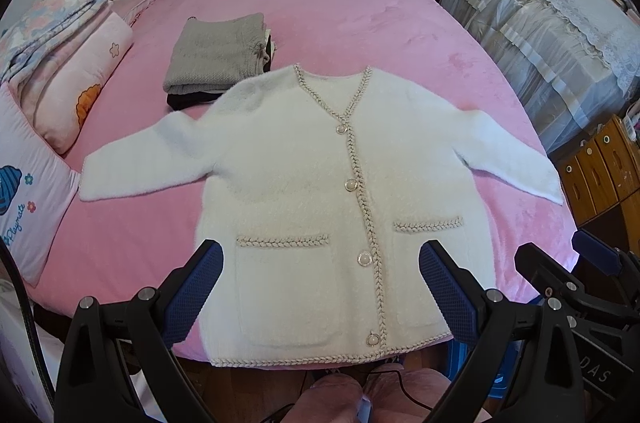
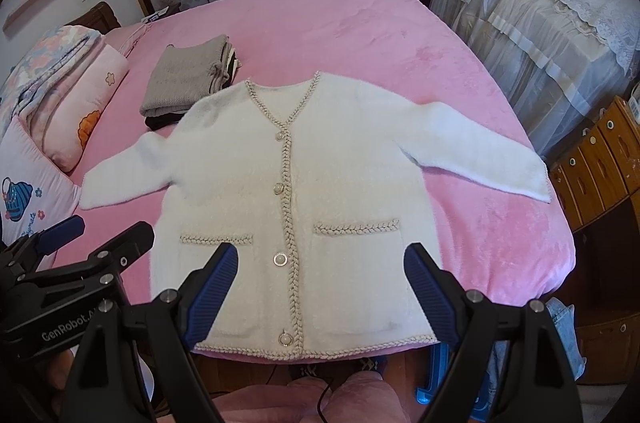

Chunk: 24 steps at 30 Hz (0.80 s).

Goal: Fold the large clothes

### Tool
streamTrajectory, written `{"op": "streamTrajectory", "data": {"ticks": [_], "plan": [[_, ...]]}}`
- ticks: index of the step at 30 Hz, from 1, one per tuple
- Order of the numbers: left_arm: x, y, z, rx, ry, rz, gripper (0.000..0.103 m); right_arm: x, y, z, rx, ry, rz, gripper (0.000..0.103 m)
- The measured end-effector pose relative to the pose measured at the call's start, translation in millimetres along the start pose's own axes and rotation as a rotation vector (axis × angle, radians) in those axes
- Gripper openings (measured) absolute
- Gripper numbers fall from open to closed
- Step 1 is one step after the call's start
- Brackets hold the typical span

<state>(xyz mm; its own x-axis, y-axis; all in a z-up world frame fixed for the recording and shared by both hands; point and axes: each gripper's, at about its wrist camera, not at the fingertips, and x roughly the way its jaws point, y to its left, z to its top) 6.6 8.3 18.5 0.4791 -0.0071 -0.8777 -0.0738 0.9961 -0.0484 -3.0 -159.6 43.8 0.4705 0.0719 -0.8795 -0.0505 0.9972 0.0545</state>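
Note:
A fluffy white cardigan [image 1: 304,191] [image 2: 320,183] with braided beige trim, round buttons and two front pockets lies flat, front up, on the pink bed [image 1: 360,19], sleeves spread to both sides. Its hem reaches the bed's near edge. My left gripper [image 1: 320,255] hovers open above the lower front of the cardigan, nothing between its blue pads. My right gripper [image 2: 320,259] is also open above the hem area, holding nothing. Each gripper shows in the other's view: the right one [image 1: 560,259] at the edge of the left wrist view, the left one [image 2: 104,227] at the edge of the right wrist view.
A stack of folded grey and dark clothes [image 1: 220,55] sits behind the cardigan's left shoulder. Pillows and a folded quilt [image 1: 60,63] line the bed's left side. A lace-covered piece of furniture [image 1: 560,23] and wooden drawers [image 1: 600,175] stand to the right. A person's knees [image 1: 360,395] are below.

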Motion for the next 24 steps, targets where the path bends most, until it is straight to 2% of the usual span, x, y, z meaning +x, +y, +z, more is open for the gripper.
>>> {"op": "streamTrajectory", "data": {"ticks": [13,24], "plan": [[-2.1,-22.8,16.1,0.033,-0.049,-0.025,0.098,-2.1,-20.8,7.8,0.031,-0.01,-0.005,0.086],[8.3,-81.4,44.4,0.038,-0.085,-0.045,0.098,9.2,-78.1,30.8,0.041,-0.019,0.005,0.086]]}}
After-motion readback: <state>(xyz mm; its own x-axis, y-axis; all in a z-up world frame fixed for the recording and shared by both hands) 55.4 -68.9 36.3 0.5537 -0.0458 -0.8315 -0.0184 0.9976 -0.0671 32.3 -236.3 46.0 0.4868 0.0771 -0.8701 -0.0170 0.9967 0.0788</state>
